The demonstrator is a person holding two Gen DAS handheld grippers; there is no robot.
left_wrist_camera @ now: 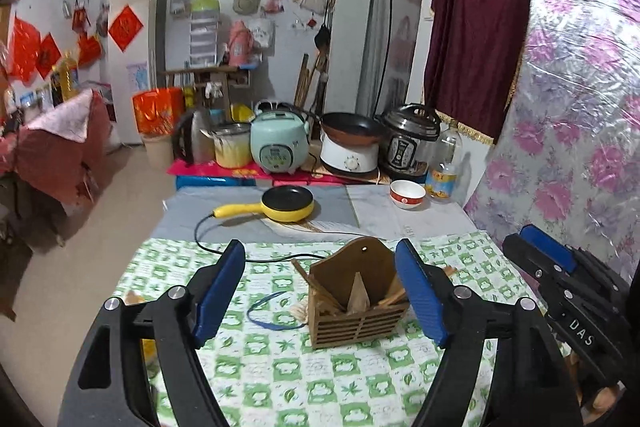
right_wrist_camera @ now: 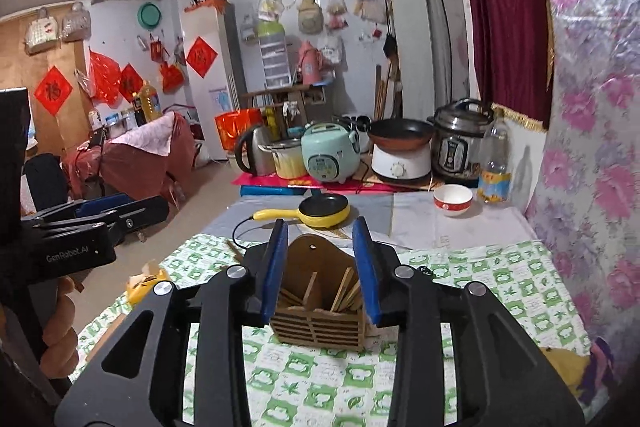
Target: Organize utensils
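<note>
**Both grippers empty, holder loaded**

Wooden holder upright on green-checked cloth, sticks slotted inside for sorting. Left gripper wide open, gripping nothing. Right gripper partly open, framing holder, pads apparently clear.

The table is covered in the lower part of the frame by a cloth with green and white squares. On the cloth stands a wooden utensil holder with wooden sticks inside, and a blue band lies just beside it on the left. Higher in the frame the surface is grey. There lie a yellow electric pan with a black cord, a white and red bowl and a clear bottle near the right edge.
</note>
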